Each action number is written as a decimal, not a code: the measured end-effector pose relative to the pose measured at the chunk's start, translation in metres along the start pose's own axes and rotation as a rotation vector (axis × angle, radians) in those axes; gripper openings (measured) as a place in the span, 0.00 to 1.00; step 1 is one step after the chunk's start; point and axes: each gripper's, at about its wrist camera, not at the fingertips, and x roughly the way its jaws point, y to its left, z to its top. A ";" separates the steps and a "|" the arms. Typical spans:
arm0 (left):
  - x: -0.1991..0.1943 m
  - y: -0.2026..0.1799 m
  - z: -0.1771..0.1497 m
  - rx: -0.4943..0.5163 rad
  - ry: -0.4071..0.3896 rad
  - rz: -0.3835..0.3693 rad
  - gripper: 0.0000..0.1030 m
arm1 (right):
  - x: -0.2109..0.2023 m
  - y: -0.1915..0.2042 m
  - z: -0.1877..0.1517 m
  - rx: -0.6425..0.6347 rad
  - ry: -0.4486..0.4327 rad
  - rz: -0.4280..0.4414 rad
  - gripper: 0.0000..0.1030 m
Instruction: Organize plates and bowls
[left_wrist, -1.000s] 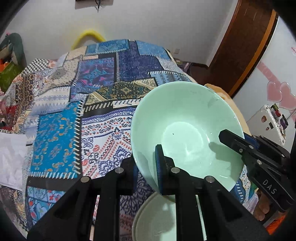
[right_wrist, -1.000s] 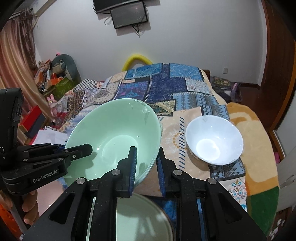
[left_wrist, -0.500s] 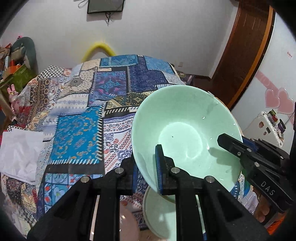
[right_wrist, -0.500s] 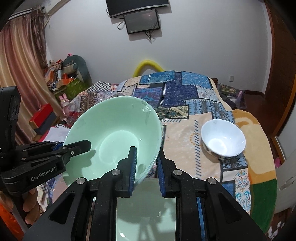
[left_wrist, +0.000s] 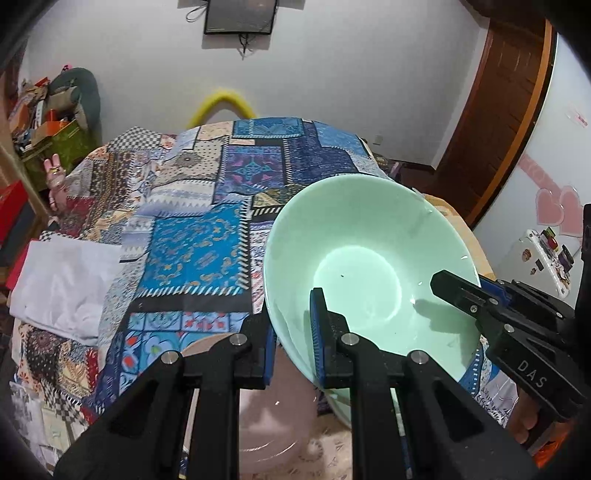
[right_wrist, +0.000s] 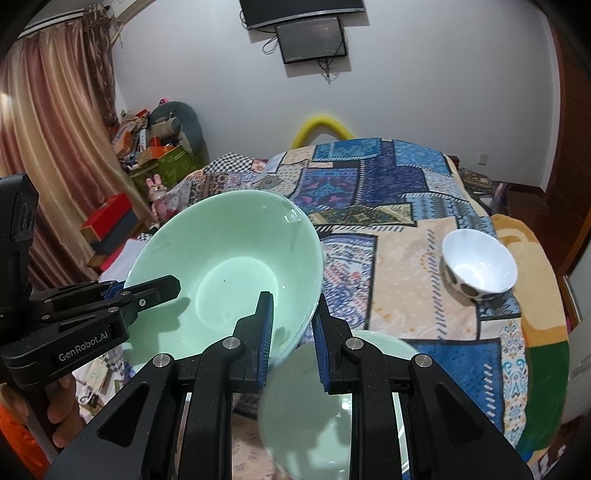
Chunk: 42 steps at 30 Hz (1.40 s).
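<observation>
Both tools (left_wrist: 293, 354) (right_wrist: 291, 339) clamping green bowl (left_wrist: 369, 273)

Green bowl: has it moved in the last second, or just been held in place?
Yes. The green bowl has risen away from the patchwork bedspread; the white bowl looks smaller.

A home bedroom: a bed under a patchwork quilt (right_wrist: 388, 192), a wall-mounted screen (right_wrist: 312, 35), pink curtains (right_wrist: 48, 122), a corner heaped with boxes and soft toys (right_wrist: 159, 147), and a wooden door (left_wrist: 498, 110).
</observation>
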 end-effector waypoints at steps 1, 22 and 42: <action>-0.003 0.003 -0.003 -0.005 -0.002 0.003 0.16 | 0.001 0.003 -0.001 -0.003 0.003 0.006 0.18; 0.006 0.068 -0.057 -0.100 0.079 0.066 0.16 | 0.046 0.052 -0.035 -0.024 0.140 0.067 0.18; 0.042 0.106 -0.104 -0.150 0.193 0.092 0.16 | 0.086 0.065 -0.067 -0.028 0.283 0.096 0.18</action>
